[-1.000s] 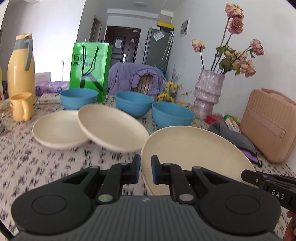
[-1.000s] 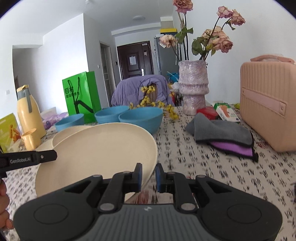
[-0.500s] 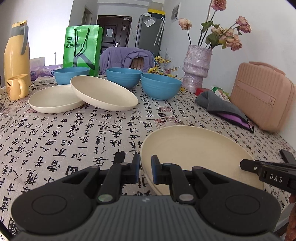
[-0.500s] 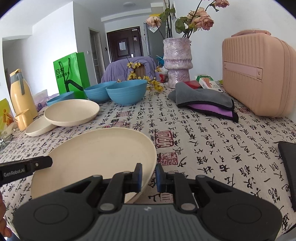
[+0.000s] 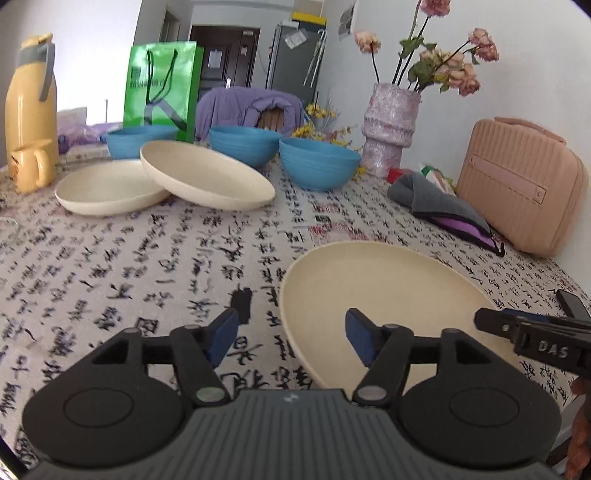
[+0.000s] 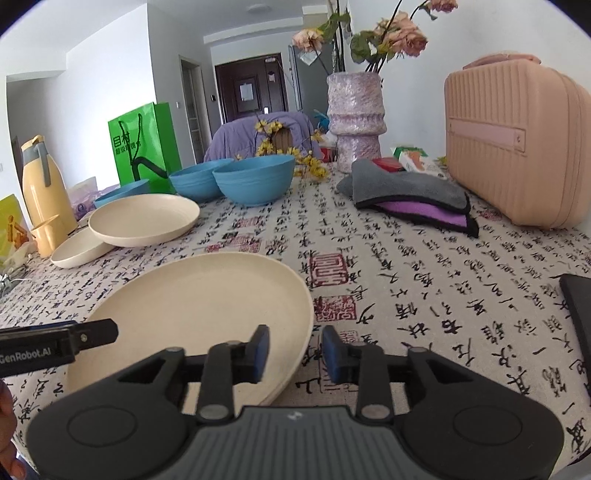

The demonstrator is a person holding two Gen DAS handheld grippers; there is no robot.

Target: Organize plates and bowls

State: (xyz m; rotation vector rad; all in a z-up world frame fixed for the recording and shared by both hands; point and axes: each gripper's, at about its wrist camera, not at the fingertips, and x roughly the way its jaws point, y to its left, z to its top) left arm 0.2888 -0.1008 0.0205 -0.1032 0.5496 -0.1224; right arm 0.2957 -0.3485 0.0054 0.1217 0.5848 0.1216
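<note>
Resting flat on patterned tablecloth [image 5: 155,258], round cream plate [image 5: 380,291], shallow, unmarked

White walls [image 6: 92,74] and a white ceiling [image 6: 229,14] are seen, lit by even daylight. At the far end of a hallway a dark brown door [image 6: 255,92] is set, with a grey refrigerator [image 5: 295,62] just right of it. A chair draped in purple cloth [image 5: 243,107] is placed at the far edge of the table [image 6: 406,288], which is covered by a white cloth printed with black calligraphy and red seals. A ceiling lamp [image 6: 256,8] is mounted overhead.
</note>
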